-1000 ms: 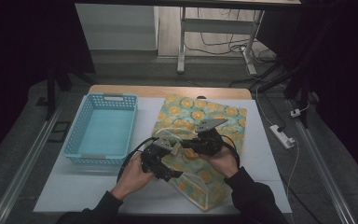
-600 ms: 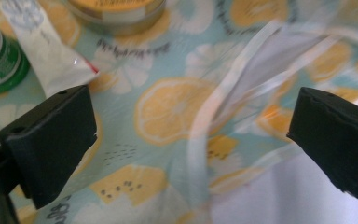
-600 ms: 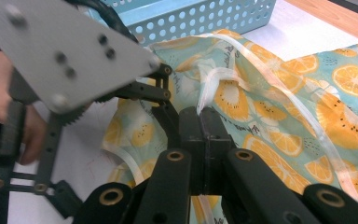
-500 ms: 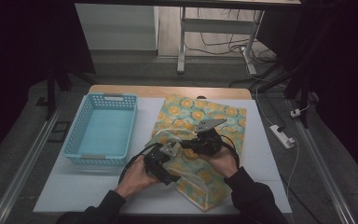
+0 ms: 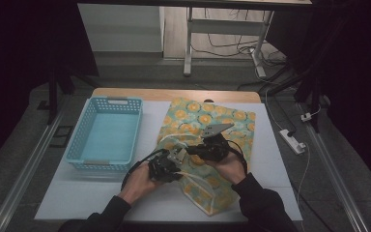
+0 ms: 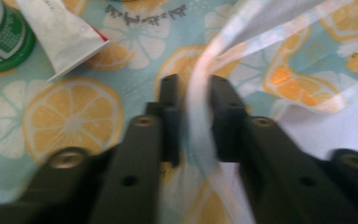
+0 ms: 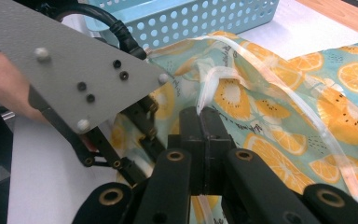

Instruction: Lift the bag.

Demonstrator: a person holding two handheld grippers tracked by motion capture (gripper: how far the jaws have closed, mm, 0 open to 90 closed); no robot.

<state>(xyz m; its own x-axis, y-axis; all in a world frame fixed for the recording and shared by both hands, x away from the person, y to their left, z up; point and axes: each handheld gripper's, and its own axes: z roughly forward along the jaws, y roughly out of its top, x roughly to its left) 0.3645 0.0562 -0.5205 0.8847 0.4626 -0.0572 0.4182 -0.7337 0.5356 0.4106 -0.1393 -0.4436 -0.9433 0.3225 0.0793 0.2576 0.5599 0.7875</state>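
The bench carries a blue basket on its left and, just beside it, an orange-print bag lying flat across the middle. A toothpaste tube and a green-capped bottle lie on the bag. The right gripper has its fingers clamped tight on the bag's pale edge strip. The left gripper has just been closing its fingers around the same strip, which runs between them.
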